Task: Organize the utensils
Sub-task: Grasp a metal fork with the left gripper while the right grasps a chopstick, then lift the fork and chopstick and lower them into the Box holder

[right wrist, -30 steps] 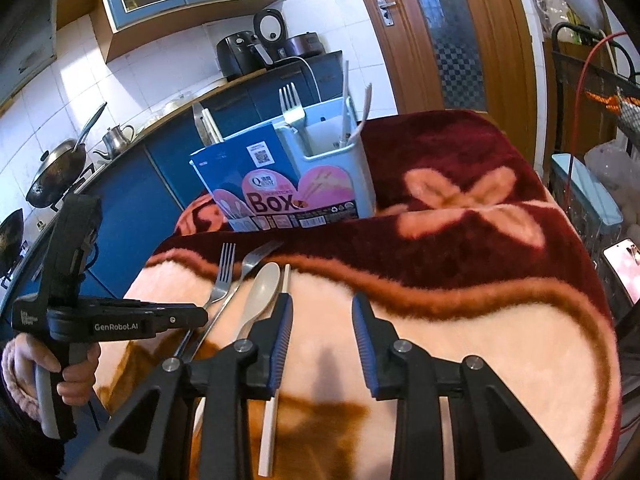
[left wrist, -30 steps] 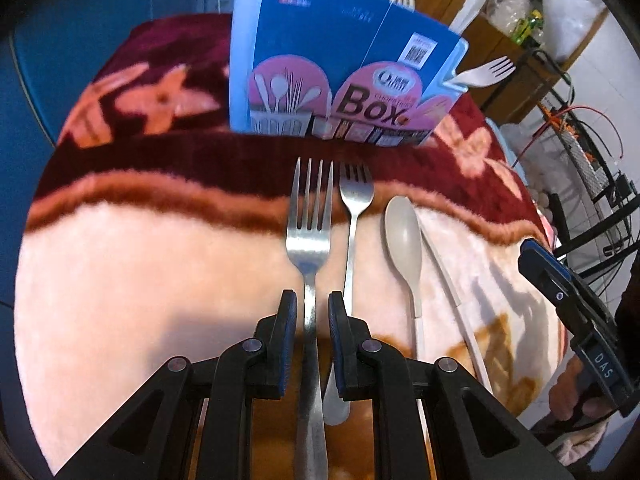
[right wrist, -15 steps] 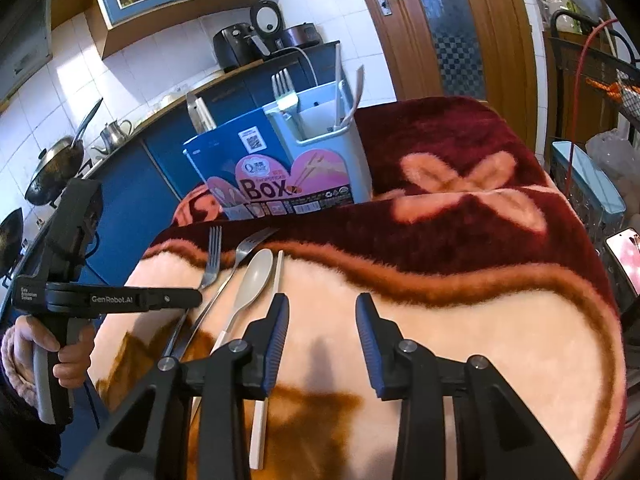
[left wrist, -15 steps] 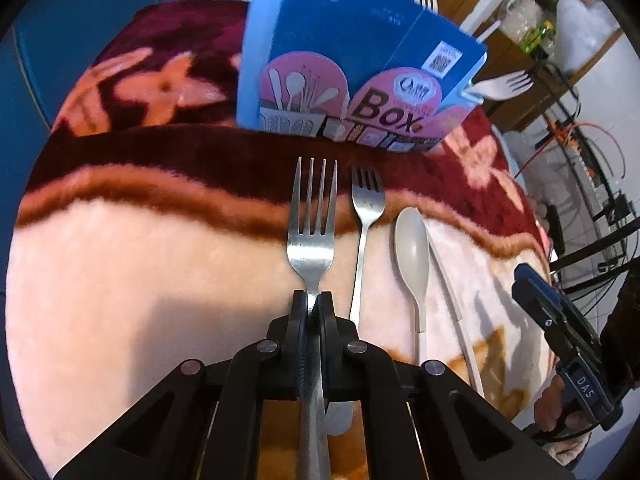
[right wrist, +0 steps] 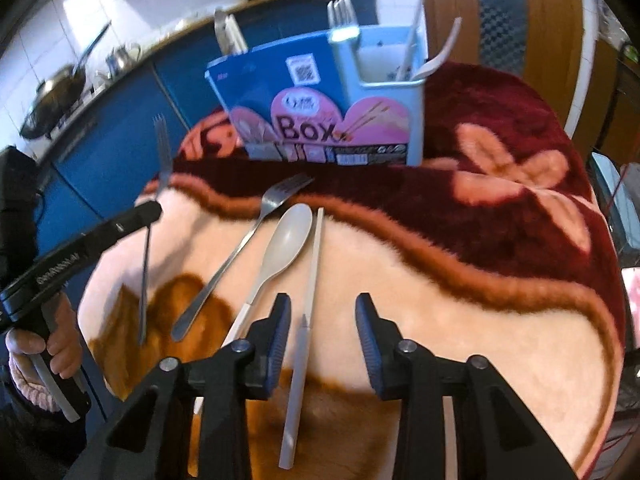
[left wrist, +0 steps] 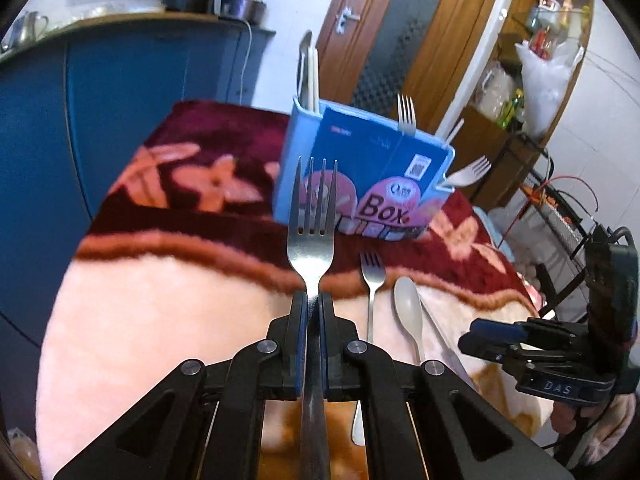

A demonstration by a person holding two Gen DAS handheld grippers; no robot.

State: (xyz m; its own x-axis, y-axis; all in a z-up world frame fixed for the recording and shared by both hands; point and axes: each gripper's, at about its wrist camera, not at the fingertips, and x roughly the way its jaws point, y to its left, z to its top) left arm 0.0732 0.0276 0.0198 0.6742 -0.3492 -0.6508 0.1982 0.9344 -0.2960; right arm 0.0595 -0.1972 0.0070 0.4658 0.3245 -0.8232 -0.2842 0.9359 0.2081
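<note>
My left gripper [left wrist: 313, 300] is shut on a large steel fork [left wrist: 312, 216] and holds it lifted off the blanket, tines pointing at the blue utensil box [left wrist: 360, 176]. In the right wrist view the lifted fork [right wrist: 154, 208] hangs from the left gripper [right wrist: 154, 210]. A smaller steel fork [right wrist: 248, 236], a grey spoon [right wrist: 284, 240] and a grey chopstick [right wrist: 304, 312] lie on the blanket. My right gripper [right wrist: 322, 320] is open, low over the chopstick. The box [right wrist: 320, 108] holds several utensils.
A fluffy pink and maroon blanket [right wrist: 480, 280] covers the table. Blue cabinets [left wrist: 120, 92] stand behind on the left, a wooden door [left wrist: 400, 32] behind the box. A wire rack [left wrist: 560, 208] is to the right of the table.
My left gripper shut on the large fork and lifted it off the blanket toward the box. My right gripper moved lower and closer to the chopstick.
</note>
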